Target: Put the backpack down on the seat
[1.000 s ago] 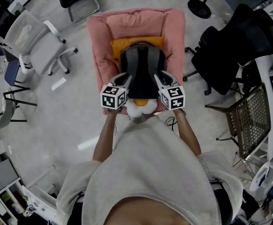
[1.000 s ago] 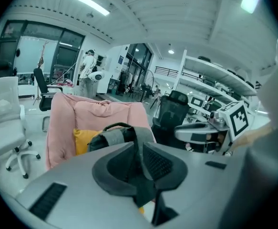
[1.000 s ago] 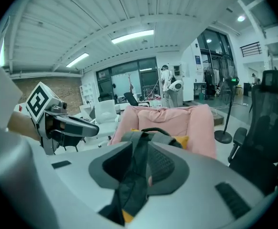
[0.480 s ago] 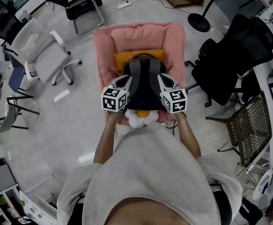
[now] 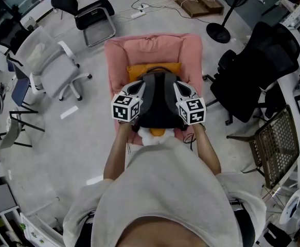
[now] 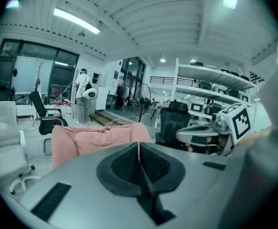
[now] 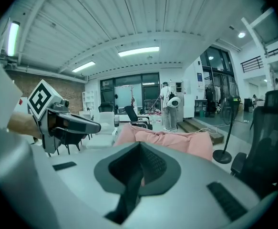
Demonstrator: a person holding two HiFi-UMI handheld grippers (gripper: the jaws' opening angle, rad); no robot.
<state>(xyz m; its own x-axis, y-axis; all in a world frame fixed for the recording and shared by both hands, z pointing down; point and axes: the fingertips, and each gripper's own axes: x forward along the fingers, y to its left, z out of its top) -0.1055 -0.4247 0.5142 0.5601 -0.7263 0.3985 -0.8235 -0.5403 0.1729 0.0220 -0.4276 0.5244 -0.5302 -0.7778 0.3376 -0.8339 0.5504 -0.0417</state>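
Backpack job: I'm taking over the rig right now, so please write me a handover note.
Left gripper: shut on the backpack, at its left side.
Right gripper: shut on the backpack's right side.
The backpack is over the pink seat and its orange cushion. From above I cannot tell whether it touches them.
Done: both sides are gripped.
Left: lower it onto the seat, then open both grippers.
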